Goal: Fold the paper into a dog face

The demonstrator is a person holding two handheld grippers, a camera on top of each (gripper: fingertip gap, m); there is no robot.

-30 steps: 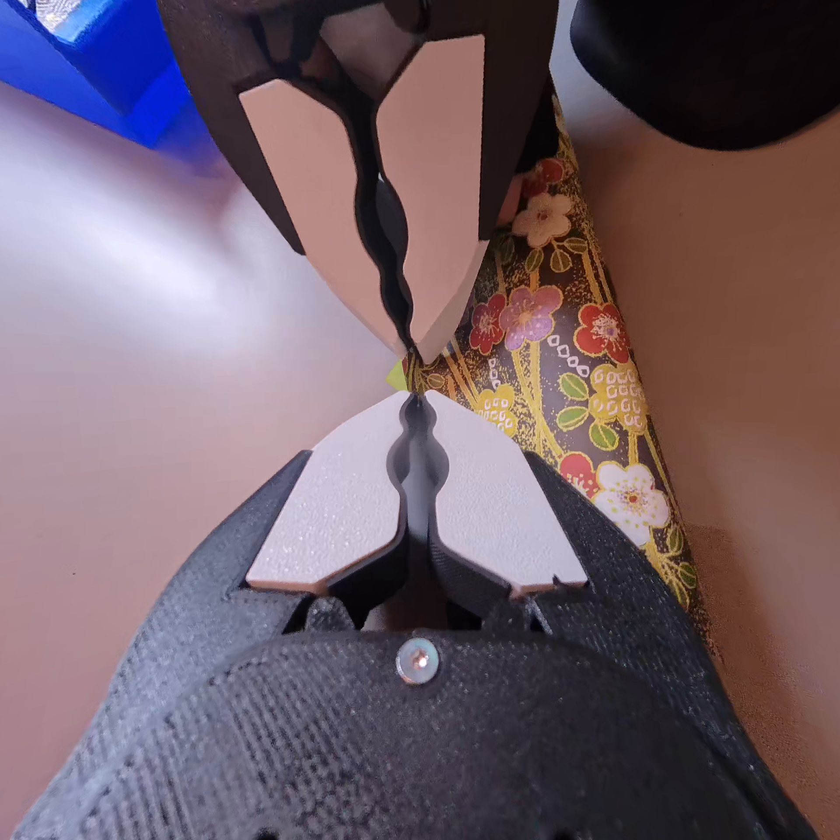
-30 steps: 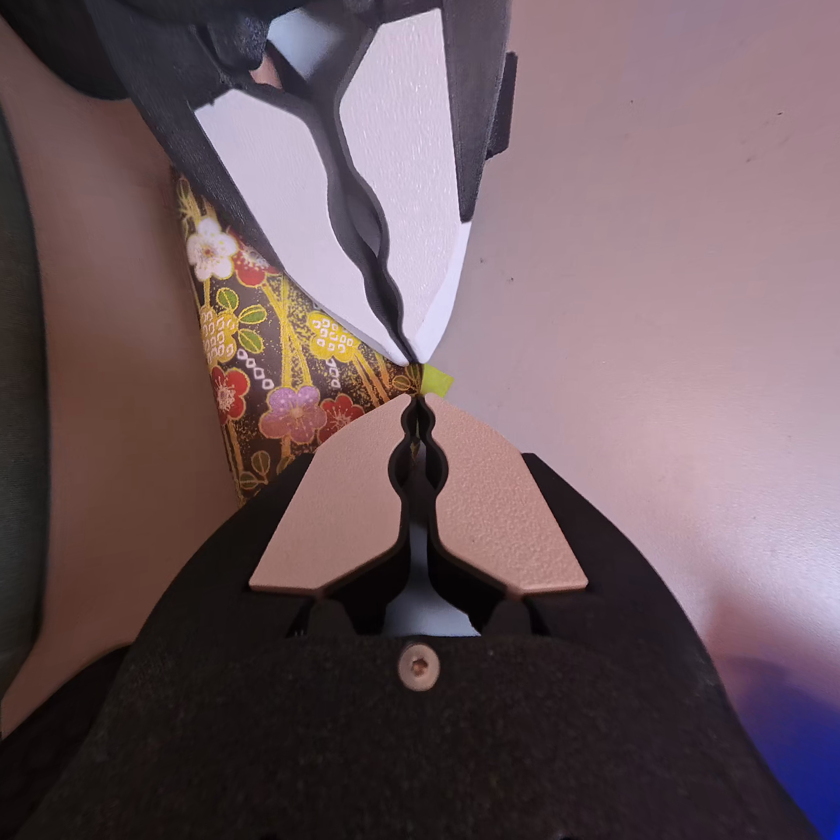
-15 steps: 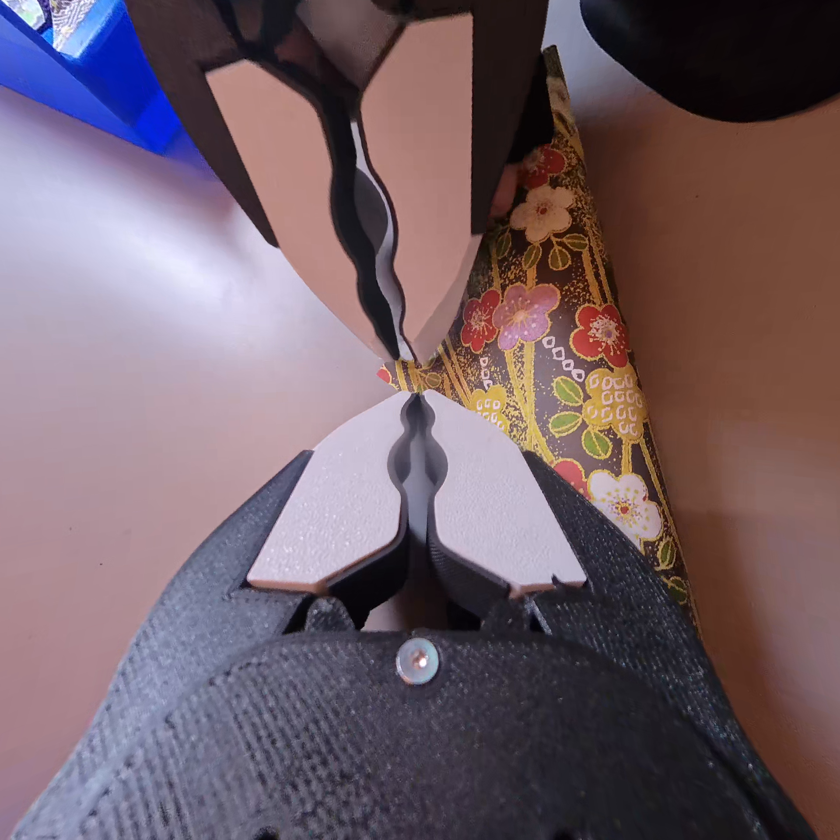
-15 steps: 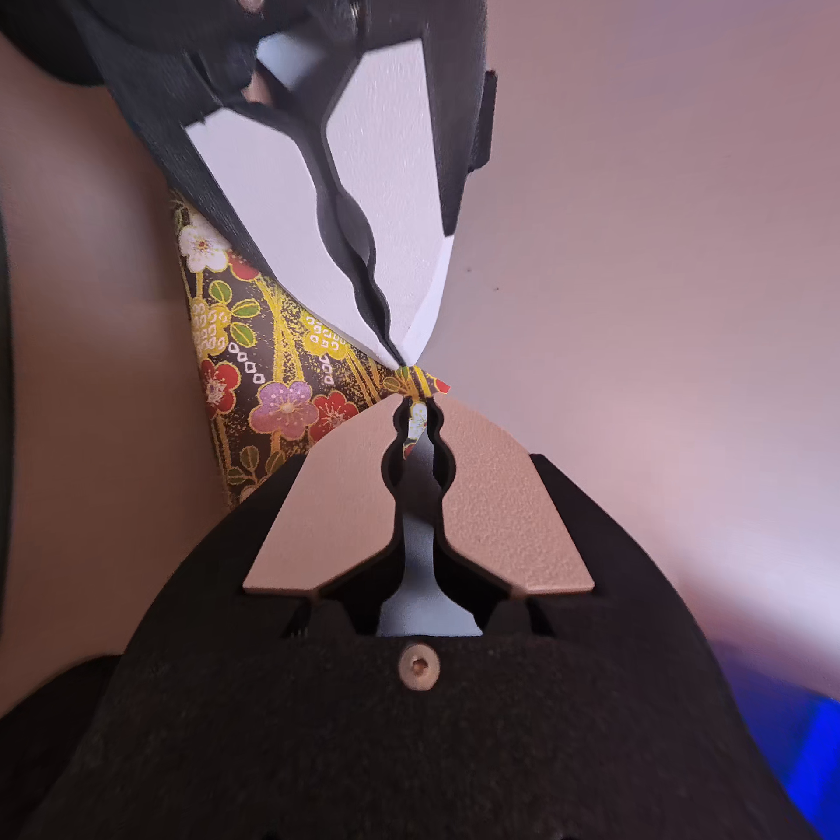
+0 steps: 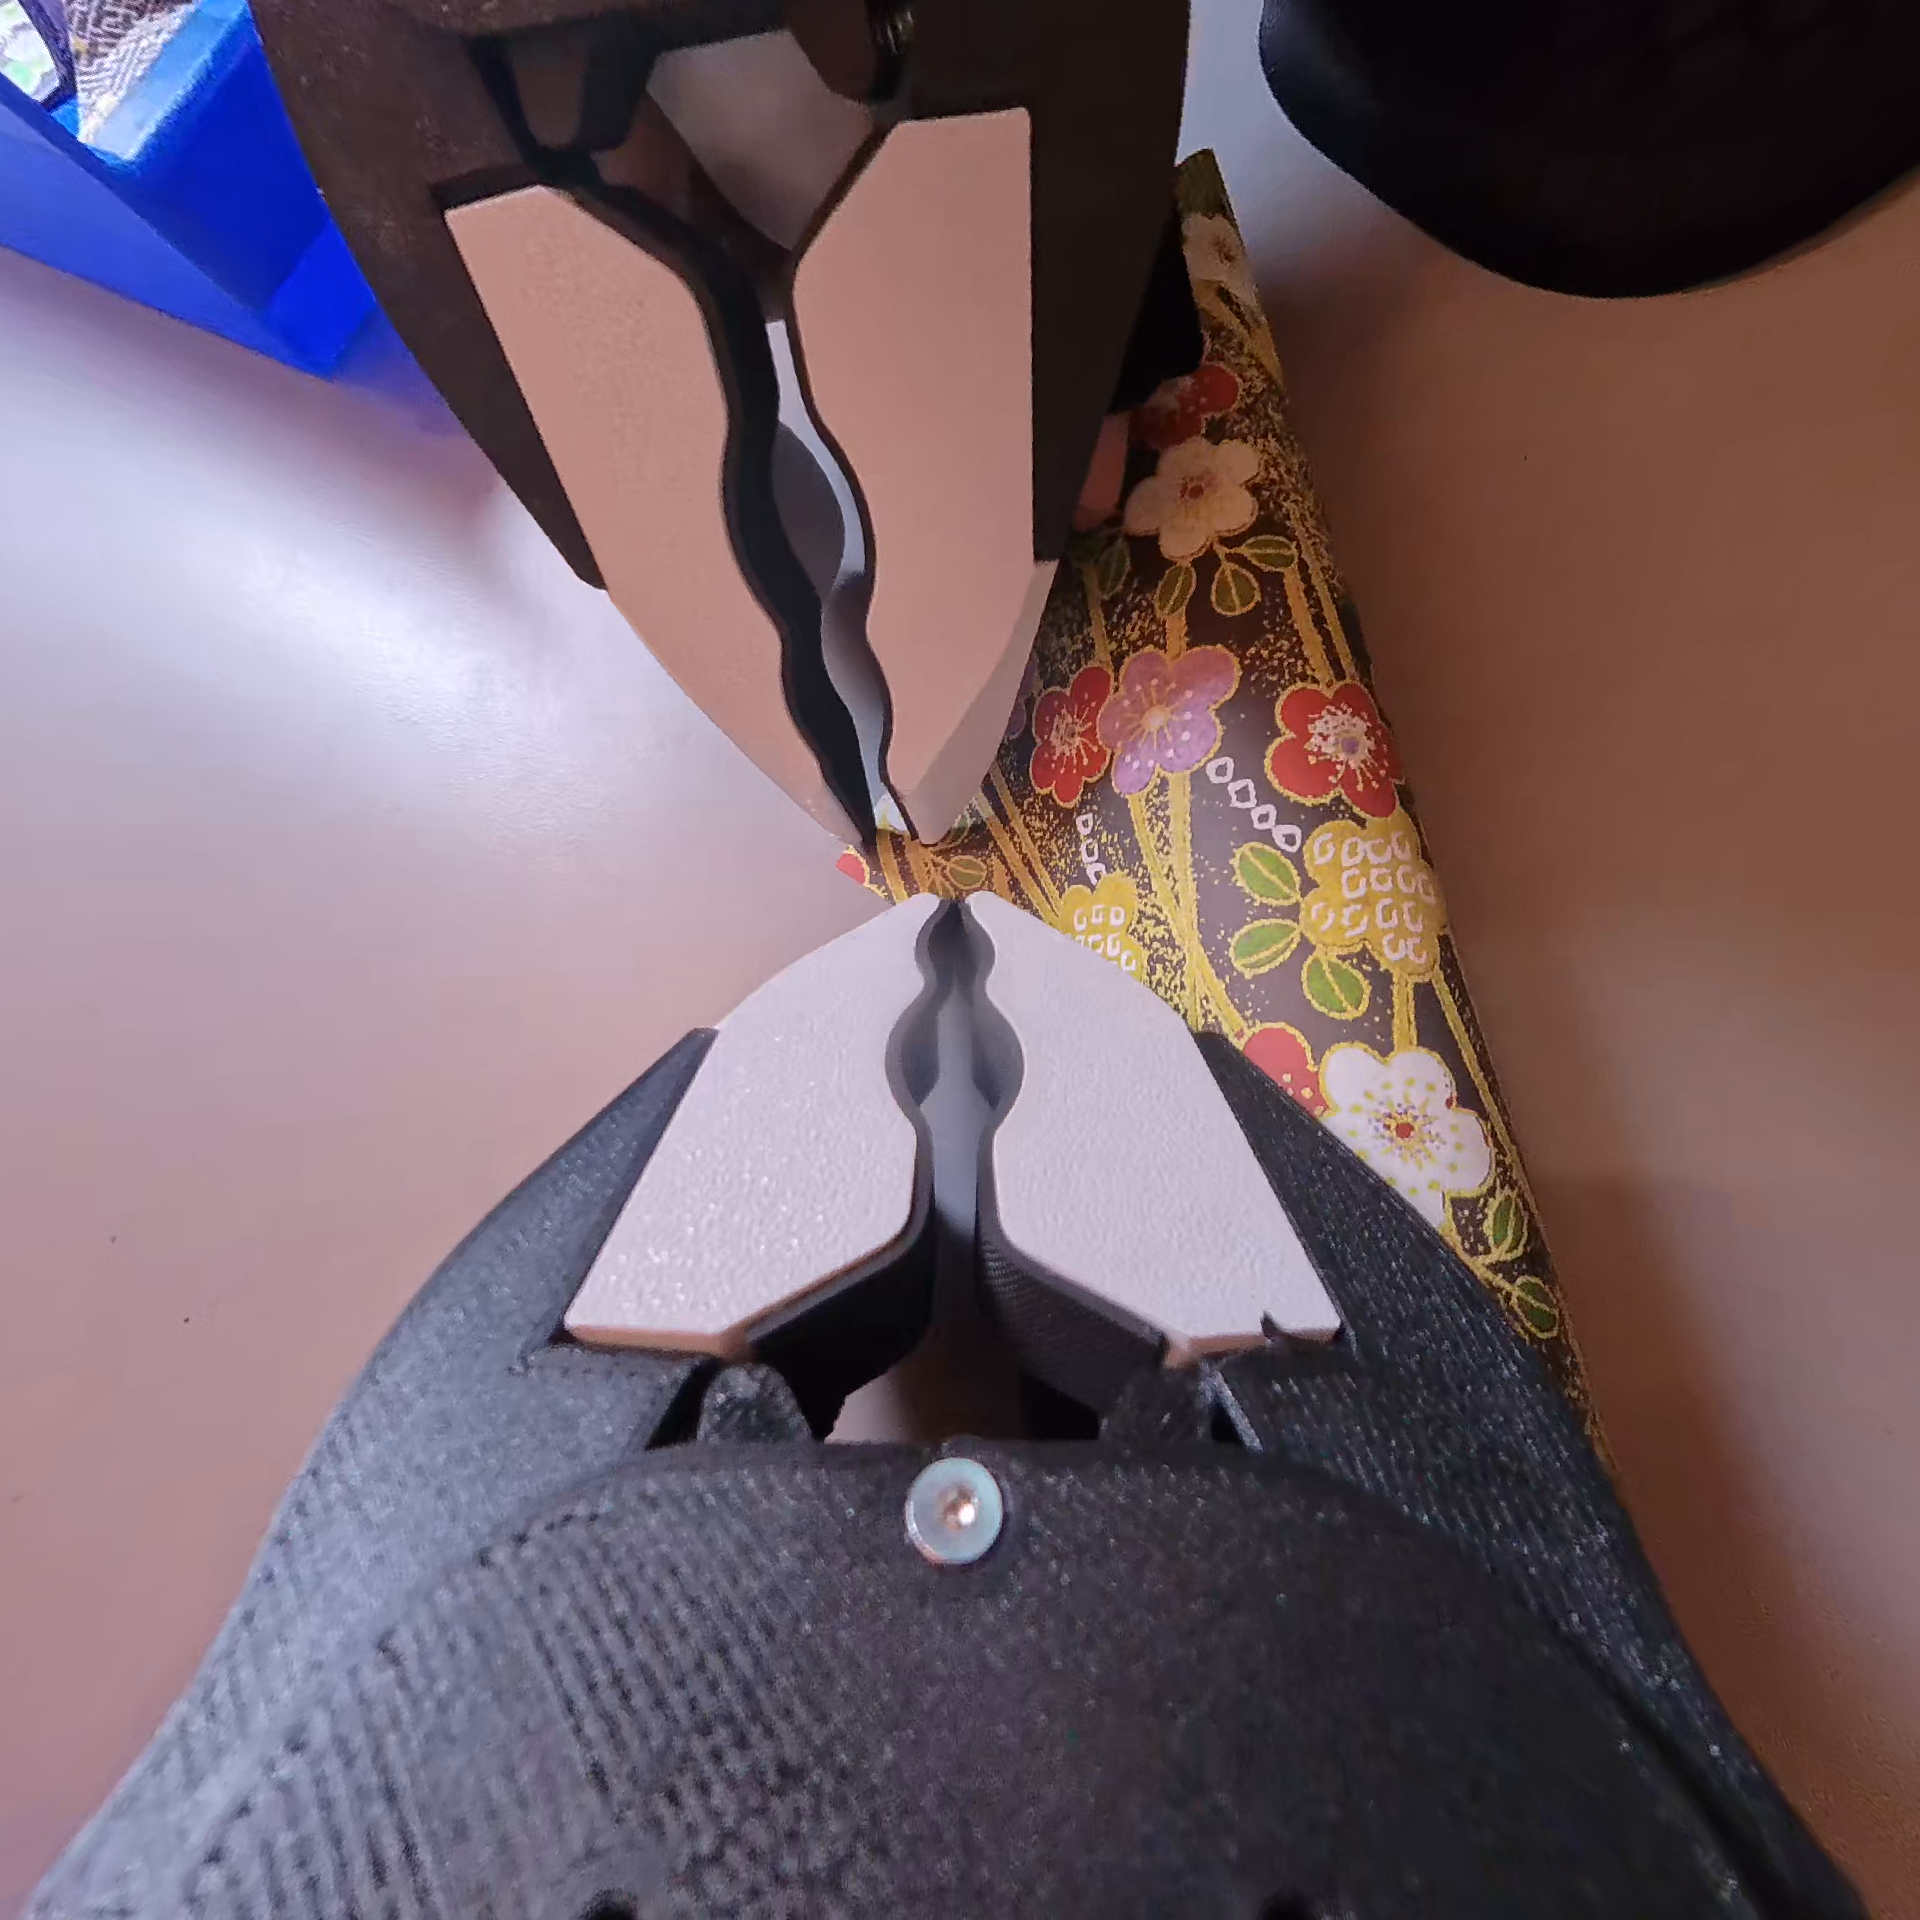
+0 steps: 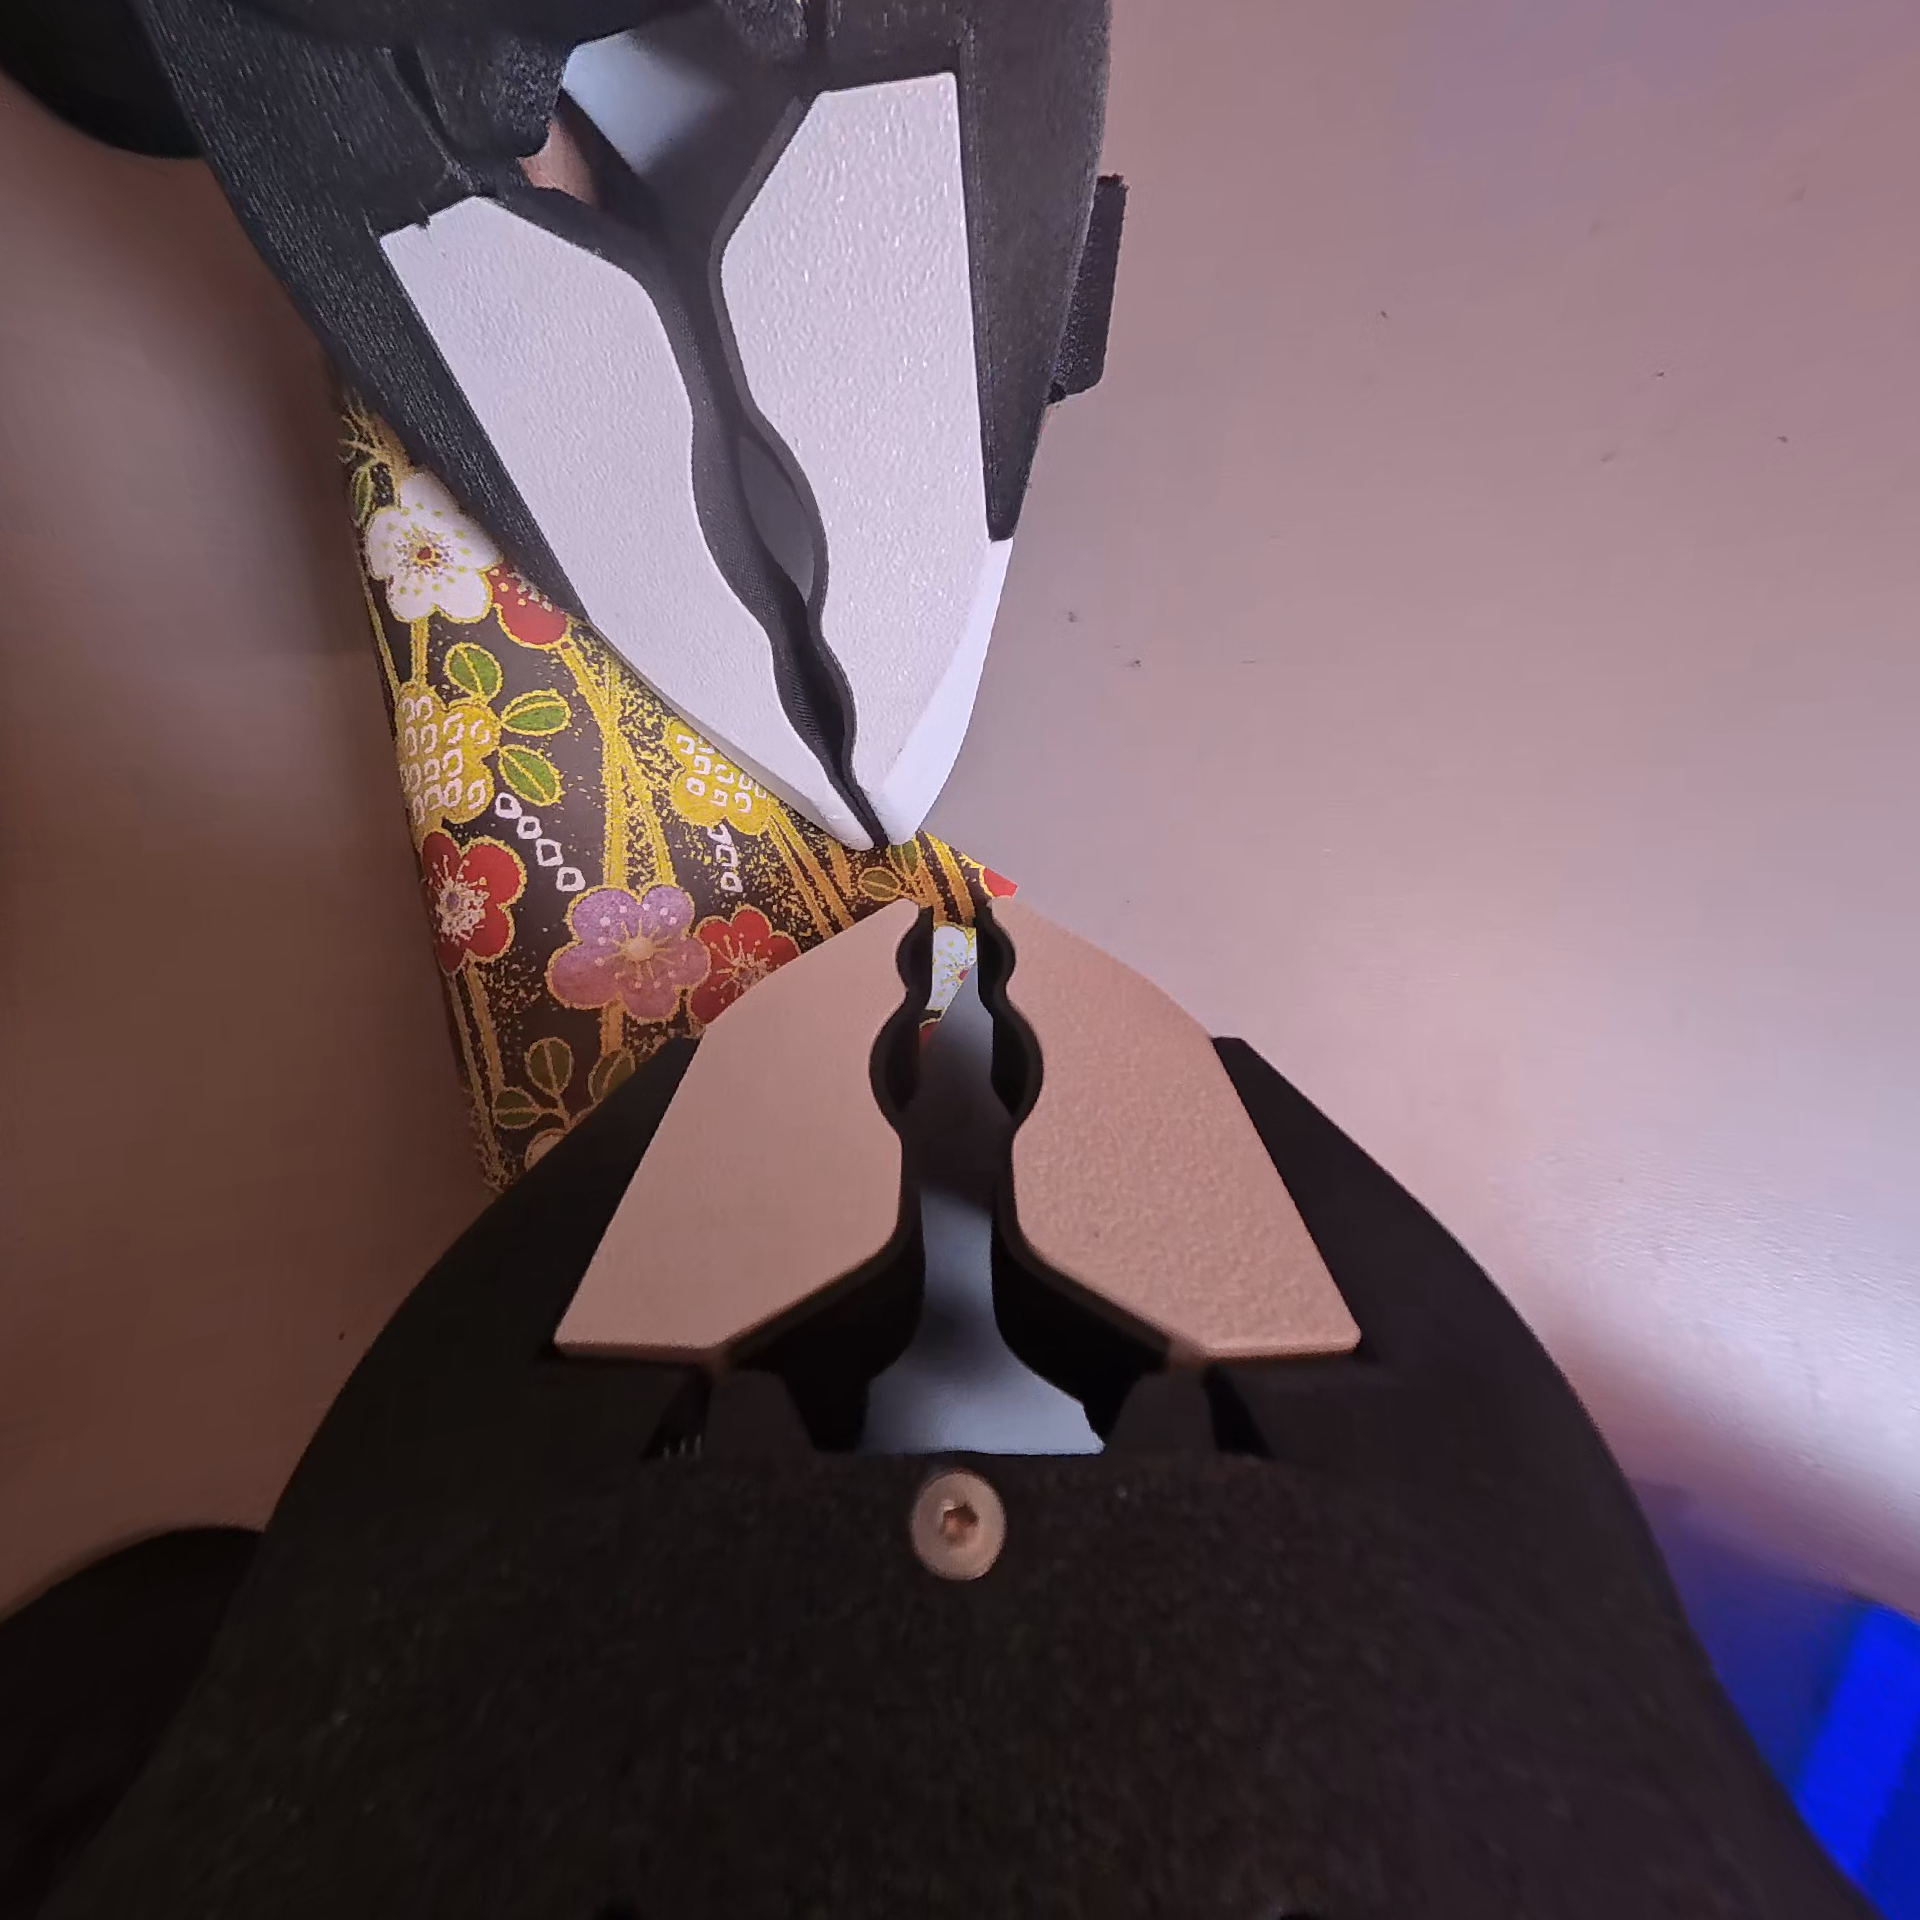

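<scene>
The flowered paper [image 5: 1236, 831] is lying folded on the table [image 5: 312, 831]. The left gripper [image 5: 953, 912], fingers pressed together, is pinning its corner while the right gripper [image 6: 951, 920] is opening slightly (best released slowly, so the crease holds).

Left gripper [image 5: 951, 909] closed at the floral paper's [image 5: 1247, 831] corner on the desk [image 5: 312, 935]; right gripper [image 5: 878, 826] opposite, tips slightly parted. Blue bin [image 5: 156, 208] at far-left corner.

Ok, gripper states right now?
Left gripper: shut, tips at the paper corner, grip unclear.
Right gripper: slightly open, paper corner showing in the gap.
</scene>
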